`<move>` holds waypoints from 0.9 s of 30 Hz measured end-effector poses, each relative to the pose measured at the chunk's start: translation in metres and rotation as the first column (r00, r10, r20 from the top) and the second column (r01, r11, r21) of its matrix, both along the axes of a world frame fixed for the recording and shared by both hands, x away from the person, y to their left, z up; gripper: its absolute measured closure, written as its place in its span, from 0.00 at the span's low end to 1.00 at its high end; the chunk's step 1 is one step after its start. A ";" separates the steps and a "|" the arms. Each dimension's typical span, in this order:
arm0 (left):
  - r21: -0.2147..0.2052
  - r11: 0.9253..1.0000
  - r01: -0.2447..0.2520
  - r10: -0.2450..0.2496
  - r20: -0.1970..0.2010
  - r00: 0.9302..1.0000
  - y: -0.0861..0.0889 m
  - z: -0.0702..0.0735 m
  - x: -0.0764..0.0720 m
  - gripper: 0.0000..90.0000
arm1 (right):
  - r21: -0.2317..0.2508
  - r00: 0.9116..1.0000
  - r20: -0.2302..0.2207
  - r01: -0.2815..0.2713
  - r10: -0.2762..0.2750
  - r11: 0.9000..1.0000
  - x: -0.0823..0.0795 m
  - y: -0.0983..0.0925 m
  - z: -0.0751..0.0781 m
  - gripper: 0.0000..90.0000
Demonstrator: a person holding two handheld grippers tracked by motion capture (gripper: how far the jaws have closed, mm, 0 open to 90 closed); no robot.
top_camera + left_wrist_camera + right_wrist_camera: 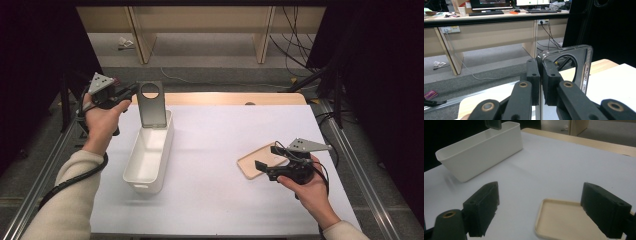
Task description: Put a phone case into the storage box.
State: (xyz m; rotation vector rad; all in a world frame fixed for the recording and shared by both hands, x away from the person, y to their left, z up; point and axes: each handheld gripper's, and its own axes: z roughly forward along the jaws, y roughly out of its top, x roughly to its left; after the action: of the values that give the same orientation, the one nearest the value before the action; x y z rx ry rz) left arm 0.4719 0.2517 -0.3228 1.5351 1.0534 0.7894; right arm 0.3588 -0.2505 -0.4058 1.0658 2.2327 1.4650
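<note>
— What is sitting on the white table?
— A white bin at the left, a beige tray at the right.
— And the tongs?
— The left gripper is clamping a dark phone case upright over the bin's far end. The right gripper is gaping wide over the tray, gripping nothing.

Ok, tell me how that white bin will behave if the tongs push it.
The white bin looks thin-walled, plastic and mostly empty, so probably light and quick to slide on the smooth white tabletop. Long and narrow, it would likely swivel if pushed near one end.
</note>
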 end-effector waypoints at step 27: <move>0.014 1.000 0.005 -0.005 -0.019 1.000 0.002 -0.014 0.021 0.94 | 0.000 1.000 -0.009 -0.002 0.002 1.000 0.001 0.000 -0.001 0.18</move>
State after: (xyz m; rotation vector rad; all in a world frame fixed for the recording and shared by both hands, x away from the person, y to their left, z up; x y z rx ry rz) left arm 0.4926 0.2540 -0.3372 1.5589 1.0596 0.7813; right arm 0.3601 -0.2503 -0.4070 1.0719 2.2404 1.4637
